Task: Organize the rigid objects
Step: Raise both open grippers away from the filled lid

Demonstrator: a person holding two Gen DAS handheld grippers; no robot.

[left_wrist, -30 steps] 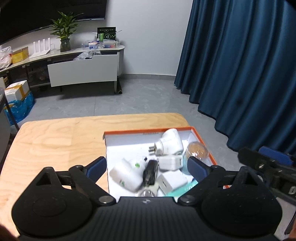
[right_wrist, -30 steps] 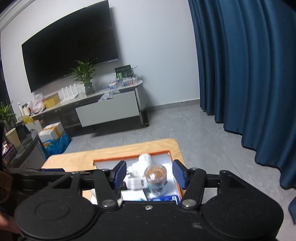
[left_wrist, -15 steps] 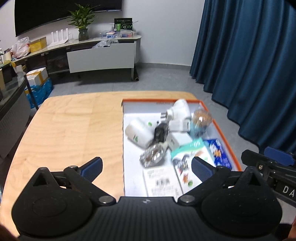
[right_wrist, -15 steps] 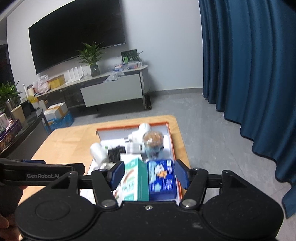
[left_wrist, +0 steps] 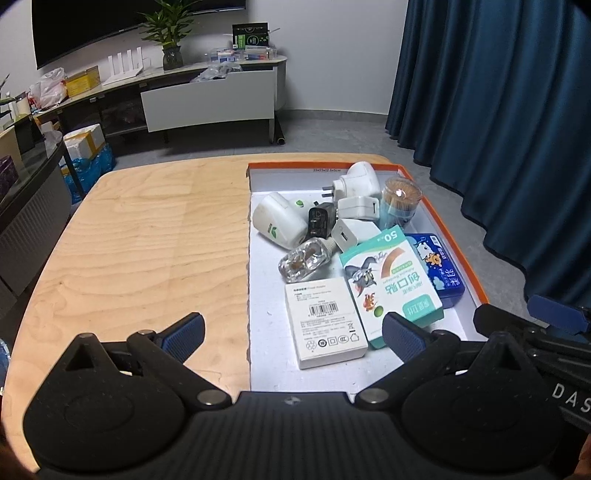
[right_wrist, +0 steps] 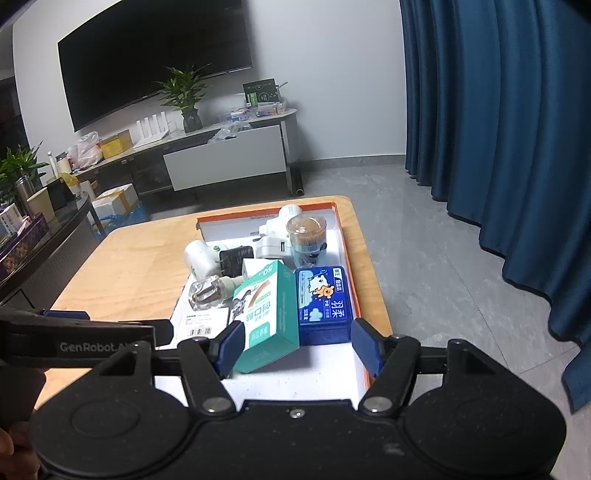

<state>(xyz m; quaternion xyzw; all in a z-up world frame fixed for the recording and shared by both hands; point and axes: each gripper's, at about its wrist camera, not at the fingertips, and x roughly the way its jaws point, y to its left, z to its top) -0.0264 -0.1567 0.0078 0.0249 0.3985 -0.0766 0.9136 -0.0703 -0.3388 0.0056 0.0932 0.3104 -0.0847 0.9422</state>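
Lately drawn back from close over the chargers, both the left gripper (left_wrist: pixel 291 332) and right gripper (right_wrist: pixel 295 341) hover wide and empty at six o'clock of the orange-rimmed tray (left_wrist: pixel 456 254), where every rigid item lies heaped toward twelve o'clock.

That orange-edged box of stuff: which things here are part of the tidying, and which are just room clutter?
Part of the job: orange-edged box, white plugs, black charger, toothpick jar, bandage carton, blue tin.

Just around: potted plant, TV, curtain.
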